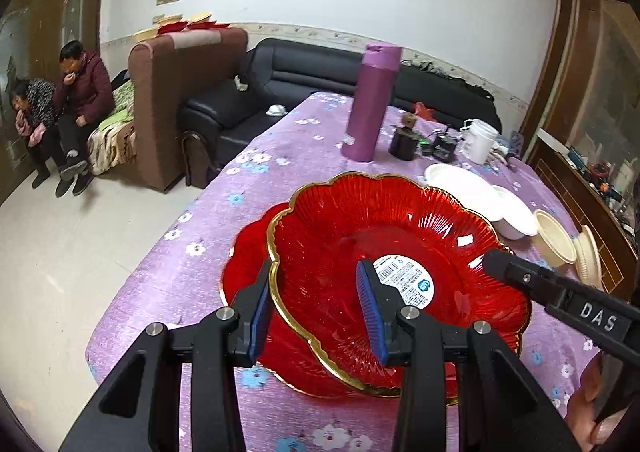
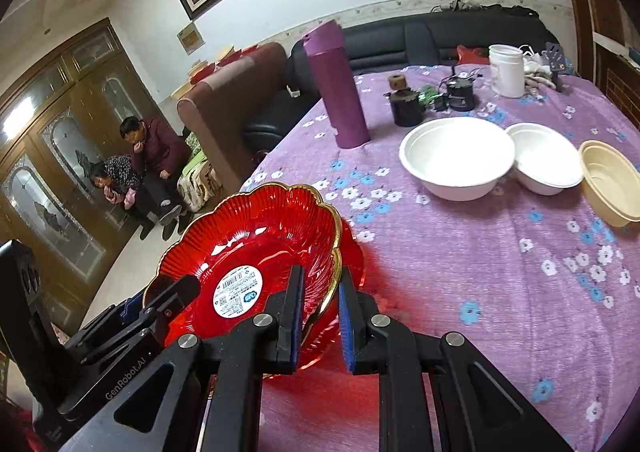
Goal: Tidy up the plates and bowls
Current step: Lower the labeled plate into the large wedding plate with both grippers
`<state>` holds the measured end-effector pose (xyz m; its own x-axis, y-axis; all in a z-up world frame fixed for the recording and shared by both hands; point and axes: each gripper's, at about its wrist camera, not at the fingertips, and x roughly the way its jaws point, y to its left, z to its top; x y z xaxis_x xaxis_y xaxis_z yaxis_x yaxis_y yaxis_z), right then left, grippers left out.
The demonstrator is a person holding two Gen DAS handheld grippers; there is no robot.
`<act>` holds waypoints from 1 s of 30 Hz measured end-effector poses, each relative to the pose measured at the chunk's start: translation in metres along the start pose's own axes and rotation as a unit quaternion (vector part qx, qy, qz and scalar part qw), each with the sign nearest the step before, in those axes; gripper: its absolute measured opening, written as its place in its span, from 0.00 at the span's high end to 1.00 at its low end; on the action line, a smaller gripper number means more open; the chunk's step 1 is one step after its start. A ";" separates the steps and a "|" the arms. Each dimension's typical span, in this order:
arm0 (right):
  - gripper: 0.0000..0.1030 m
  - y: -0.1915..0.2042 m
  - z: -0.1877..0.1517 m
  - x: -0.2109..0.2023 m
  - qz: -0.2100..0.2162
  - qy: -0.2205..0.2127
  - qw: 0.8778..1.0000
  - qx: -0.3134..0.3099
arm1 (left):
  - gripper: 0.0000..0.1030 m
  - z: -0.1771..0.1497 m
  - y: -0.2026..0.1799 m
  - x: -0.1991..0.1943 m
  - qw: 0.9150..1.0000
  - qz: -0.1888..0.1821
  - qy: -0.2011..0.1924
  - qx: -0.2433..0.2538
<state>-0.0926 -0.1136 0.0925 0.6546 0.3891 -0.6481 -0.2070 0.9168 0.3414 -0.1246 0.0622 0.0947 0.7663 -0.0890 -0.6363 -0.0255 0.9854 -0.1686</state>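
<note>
Claws first: the left claw (image 1: 318, 306) has its two blue pads on either side of the gold rim of the red dish (image 1: 400, 252), one pad outside and one inside. I cannot tell if the pads press on the rim. The right claw (image 2: 320, 316) is clamped on the other side of the same rim, one finger inside the dish and one outside. In the left view its black arm comes in from the right, with part of a hand (image 1: 592, 424) behind it.

The red dish is tilted, with its far side higher. A round white sticker (image 2: 237, 292) sits in its middle. Under it lies a second red dish (image 1: 244, 272) on the bench (image 2: 480, 260), which has a purple cloth with small flowers.

Farther out on the bench stand two white bowls (image 2: 458, 155), just beside each other. A tan bowl (image 2: 610, 179) is next to them, near the edge. In the left view another tan bowl (image 1: 590, 256) leans on its side against it.

Behind the bowls are a tall purple bottle (image 2: 340, 87), a small black pot (image 2: 406, 105) and a white tub (image 2: 506, 69).

Past the bench are a black sofa (image 1: 248, 99) and a brown chair (image 1: 160, 107). Two people (image 1: 68, 99) sit far off by a wooden cupboard.
</note>
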 end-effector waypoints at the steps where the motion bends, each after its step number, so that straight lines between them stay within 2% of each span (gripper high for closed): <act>1: 0.83 0.002 0.000 0.006 -0.002 0.004 1.000 -0.002 | 0.63 0.000 0.004 0.005 1.000 0.004 0.004 -0.004; 14: 0.83 0.005 -0.022 0.079 -0.030 0.070 0.997 -0.010 | 0.63 -0.015 0.029 0.049 0.998 0.030 0.048 -0.023; 21: 0.83 0.008 -0.027 0.087 -0.041 0.077 0.996 -0.020 | 0.63 -0.014 0.027 0.054 0.998 0.040 0.046 -0.017; 30: 0.81 0.006 -0.027 0.084 -0.028 0.077 0.997 -0.013 | 0.51 -0.015 0.023 0.053 0.998 0.034 0.047 -0.010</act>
<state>-0.0581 -0.0725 0.0217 0.5463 0.3445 -0.7635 -0.1937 0.9388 0.2849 -0.0941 0.0779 0.0451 0.6992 -0.0353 -0.7141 -0.0894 0.9866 -0.1362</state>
